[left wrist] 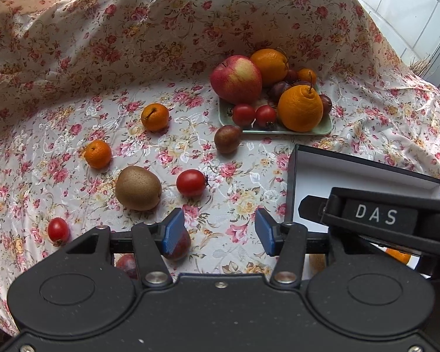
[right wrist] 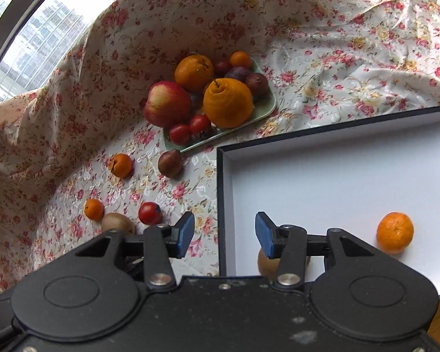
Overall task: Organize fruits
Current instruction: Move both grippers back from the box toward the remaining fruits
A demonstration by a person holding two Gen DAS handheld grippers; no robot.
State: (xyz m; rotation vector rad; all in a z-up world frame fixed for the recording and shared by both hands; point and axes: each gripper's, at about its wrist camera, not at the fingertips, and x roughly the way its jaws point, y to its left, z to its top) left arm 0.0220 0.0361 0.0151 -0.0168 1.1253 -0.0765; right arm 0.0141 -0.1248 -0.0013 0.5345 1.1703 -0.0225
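The left hand-held gripper (left wrist: pixel 218 230) hangs released, jaws apart over the floral tabletop (left wrist: pixel 249 176), a dark plum (left wrist: pixel 180 246) just beside its left pad. The right hand-held gripper (right wrist: pixel 224 233), also released and holding nothing, straddles the box (right wrist: pixel 337 176) wall; a kiwi (right wrist: pixel 267 262) and a mandarin (right wrist: pixel 395 236) already lie inside. The plum looks small, smooth and likely to roll: pinch gently across its middle.
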